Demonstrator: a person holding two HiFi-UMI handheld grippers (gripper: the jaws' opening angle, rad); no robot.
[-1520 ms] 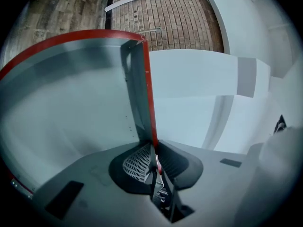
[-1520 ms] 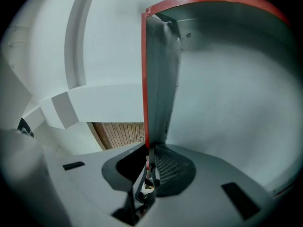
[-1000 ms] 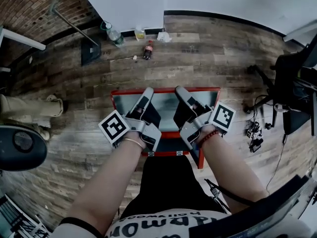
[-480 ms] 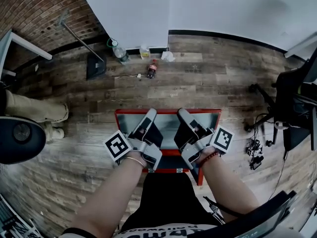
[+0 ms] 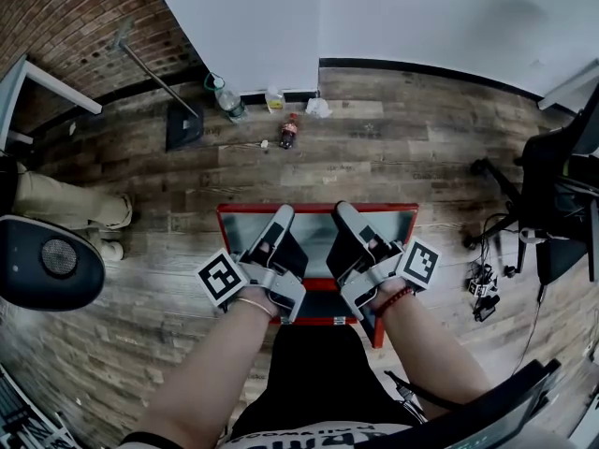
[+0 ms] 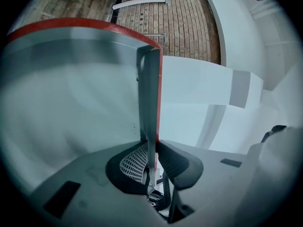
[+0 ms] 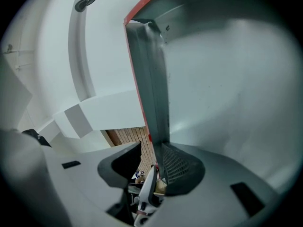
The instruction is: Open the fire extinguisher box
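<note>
The fire extinguisher box (image 5: 316, 210) lies on the wooden floor, a red frame with a grey door (image 5: 314, 237). Both grippers reach onto that door from my side. My left gripper (image 5: 281, 215) is shut on the door's thin red-edged rim (image 6: 150, 93), both pads pressed to it (image 6: 152, 150). My right gripper (image 5: 342, 211) has just been opening its jaws. The door's rim (image 7: 150, 79) still stands between them, against the right pad (image 7: 177, 164), with a clear gap to the left pad, so this gripper (image 7: 149, 157) is open.
Plastic bottles (image 5: 225, 96) and a cola bottle (image 5: 288, 131) lie by the white wall, beside a dark dustpan (image 5: 182, 124). A black chair (image 5: 562, 204) and cables (image 5: 482, 288) are at the right. A person's leg (image 5: 56, 209) and a round dark object (image 5: 47, 262) are at the left.
The head view has shifted a little, so the box sits lower in the picture. Both grippers stay at the door's rim. The round dark object at the left has turned.
</note>
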